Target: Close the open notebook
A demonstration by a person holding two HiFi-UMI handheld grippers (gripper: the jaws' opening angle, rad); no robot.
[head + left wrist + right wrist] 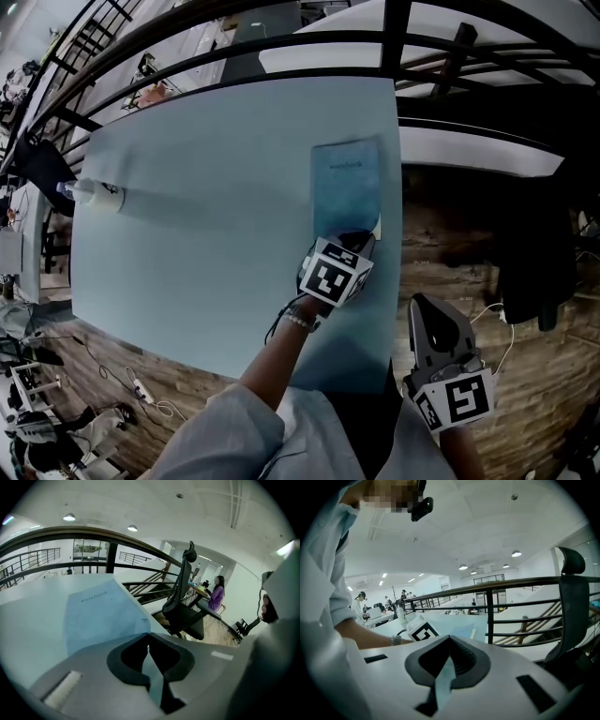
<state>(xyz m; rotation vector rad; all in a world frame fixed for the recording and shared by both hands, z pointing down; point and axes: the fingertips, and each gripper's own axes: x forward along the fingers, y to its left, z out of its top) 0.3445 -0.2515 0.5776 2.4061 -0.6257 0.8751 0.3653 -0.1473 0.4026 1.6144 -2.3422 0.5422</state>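
Right gripper (pixel 427 314) hangs clenched and empty, off the pale blue worktop (pixel 206 234). At the worktop's right edge lies the blue notebook (pixel 345 183), its cover apparently down. Left gripper (pixel 358 239), clenched at the notebook's near end, should press flat rather than drag it over the edge.

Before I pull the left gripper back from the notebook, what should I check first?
1. Notebook closed, flat, cover up: ok.
2. Left gripper jaws together, nothing between them: ok.
3. Left gripper's tips clear of the cover at the notebook's near edge: cannot tell.
4. Notebook wholly on the table, though close to its right edge: ok.
5. Right gripper jaws together, empty, held off the table's right side: ok.
6. Bottle at the table's far left, out of the way: ok.
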